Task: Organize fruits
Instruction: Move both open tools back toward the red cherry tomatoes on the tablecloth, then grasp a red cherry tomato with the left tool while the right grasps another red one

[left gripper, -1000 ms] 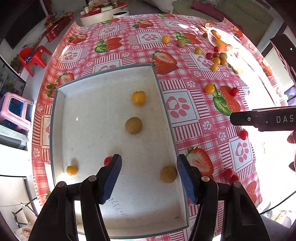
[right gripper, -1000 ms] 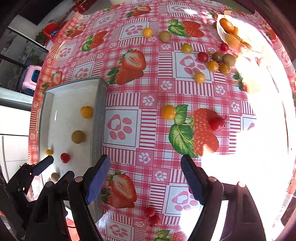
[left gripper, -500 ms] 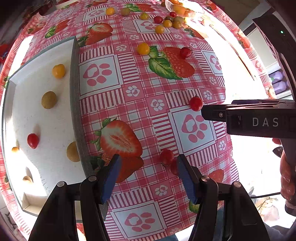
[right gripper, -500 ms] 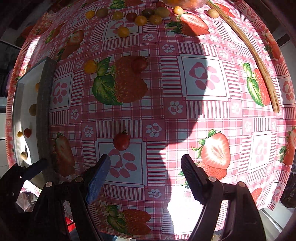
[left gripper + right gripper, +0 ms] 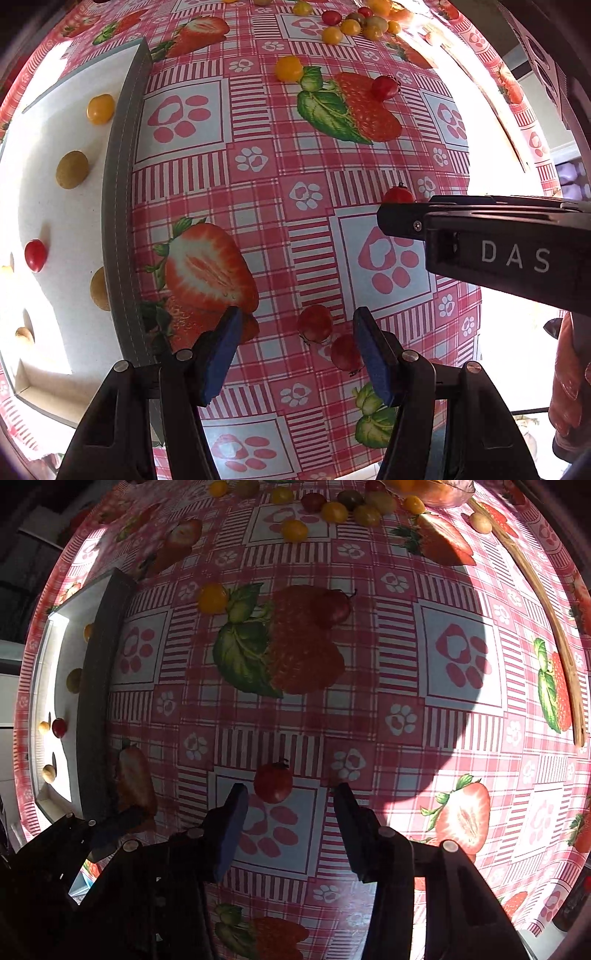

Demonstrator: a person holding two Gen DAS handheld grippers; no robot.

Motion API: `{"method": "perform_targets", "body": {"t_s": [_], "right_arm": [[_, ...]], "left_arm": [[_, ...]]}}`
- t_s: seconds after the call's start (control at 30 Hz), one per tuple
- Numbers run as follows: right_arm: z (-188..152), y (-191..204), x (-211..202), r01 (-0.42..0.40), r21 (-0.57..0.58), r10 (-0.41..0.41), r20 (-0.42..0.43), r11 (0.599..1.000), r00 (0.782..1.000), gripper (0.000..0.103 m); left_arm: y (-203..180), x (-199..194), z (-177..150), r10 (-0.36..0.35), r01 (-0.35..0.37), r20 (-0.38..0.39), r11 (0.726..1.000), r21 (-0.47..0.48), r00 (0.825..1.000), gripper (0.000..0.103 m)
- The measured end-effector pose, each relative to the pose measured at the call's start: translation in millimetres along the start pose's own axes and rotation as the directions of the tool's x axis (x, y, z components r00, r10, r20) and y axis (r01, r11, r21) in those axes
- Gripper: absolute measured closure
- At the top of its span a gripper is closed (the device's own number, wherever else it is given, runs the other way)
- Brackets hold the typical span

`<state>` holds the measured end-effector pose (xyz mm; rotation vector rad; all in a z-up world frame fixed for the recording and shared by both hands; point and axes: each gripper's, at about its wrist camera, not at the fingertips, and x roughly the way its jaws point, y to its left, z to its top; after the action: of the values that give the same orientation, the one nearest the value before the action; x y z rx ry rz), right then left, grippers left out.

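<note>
Swung off the tray [image 5: 122, 206] within the last second, out over the checked surface [image 5: 258, 192]. Left gripper [image 5: 295, 354] hung wide open and empty around two red cherry tomatoes [image 5: 314, 323]; right gripper [image 5: 286, 819], equally open, framed another tomato [image 5: 273, 782]. Picking probably next.

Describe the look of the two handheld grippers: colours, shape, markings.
Both are black plastic. The left gripper has two angular fingers with blue pads and silver screws along the frame. The right gripper is built the same; its side, seen from the left wrist camera, carries white letters "DAS". A reddish-lit hand holds it.
</note>
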<state>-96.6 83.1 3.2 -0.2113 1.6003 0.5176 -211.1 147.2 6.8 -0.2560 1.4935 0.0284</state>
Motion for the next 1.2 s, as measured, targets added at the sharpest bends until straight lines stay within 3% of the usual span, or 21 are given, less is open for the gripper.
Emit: {"method": "perform_targets", "body": {"t_s": [0.17,0.23,0.3,0.37,0.7,1.2], "right_arm": [[0,0,6,-0.001,0.002,0.001,0.004,1.000,1.000,0.055],[-1,2,8,0.002,0.004,-0.002,0.010,1.000,1.000,0.064],[-2,3,9,0.009,-0.002,-0.009,0.008,1.000,1.000,0.081],[-3,4,9,0.007,-0.003,-0.007,0.015,1.000,1.000,0.081],[-15,-15,-18,-0.035,0.041,0.032,0.055,0.999,0.998,0.082],[-31,-27,-51,-0.060,0.063,0.054,0.084,0.996,0.995,0.081]], "left_arm": [[-5,1,-4,0.016,-0.016,0.005,1.000,0.005,1.000,0.040],[-7,0,-4,0.028,-0.028,0.009,1.000,0.005,1.000,0.044],[-10,0,-5,0.047,-0.047,0.015,0.999,0.024,0.999,0.066],[-12,-1,-7,0.043,-0.044,0.009,0.998,0.037,0.999,0.084],[13,-19,-5,-0.052,0.052,0.015,0.999,-0.007,0.999,0.084],[34,-59,-3,-0.073,0.075,0.105,0.997,-0.017,0.992,0.084]]}}
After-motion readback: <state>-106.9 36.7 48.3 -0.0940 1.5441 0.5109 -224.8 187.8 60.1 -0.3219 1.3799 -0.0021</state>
